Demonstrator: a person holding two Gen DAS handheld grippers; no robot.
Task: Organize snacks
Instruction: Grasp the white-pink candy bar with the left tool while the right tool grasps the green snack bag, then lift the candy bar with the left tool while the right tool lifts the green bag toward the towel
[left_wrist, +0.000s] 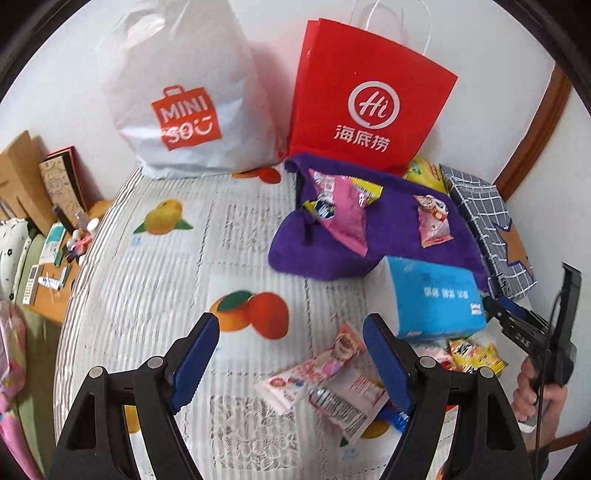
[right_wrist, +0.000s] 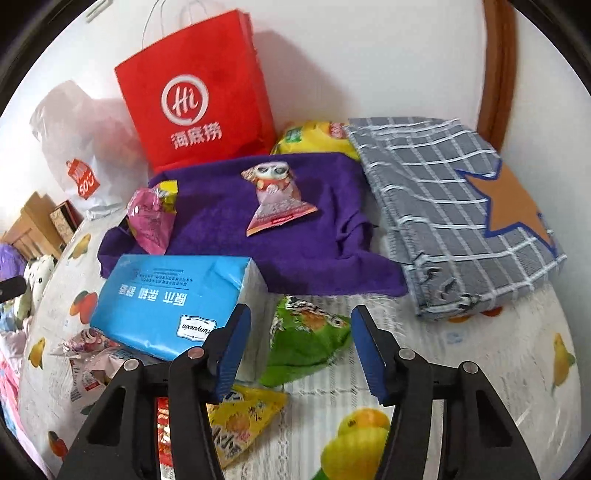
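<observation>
left gripper (left_wrist: 290, 360) fingers wide, right gripper (right_wrist: 301, 349) likewise, seemingly empty

You have a plain white wall (left_wrist: 266, 22) straight ahead of you, evenly lit, with soft shadows falling on it. At your right a curved brown wooden frame (right_wrist: 496, 66) rises against that wall. The surface in front of you is a bed covered by a white striped sheet (left_wrist: 155, 280) printed with oranges and lemons, its far edge meeting the wall. Off the bed's left edge you see a low wooden table (left_wrist: 55, 291) crowded with small clutter, and brown cardboard pieces (left_wrist: 18, 173) leaning at the wall beyond it.
</observation>
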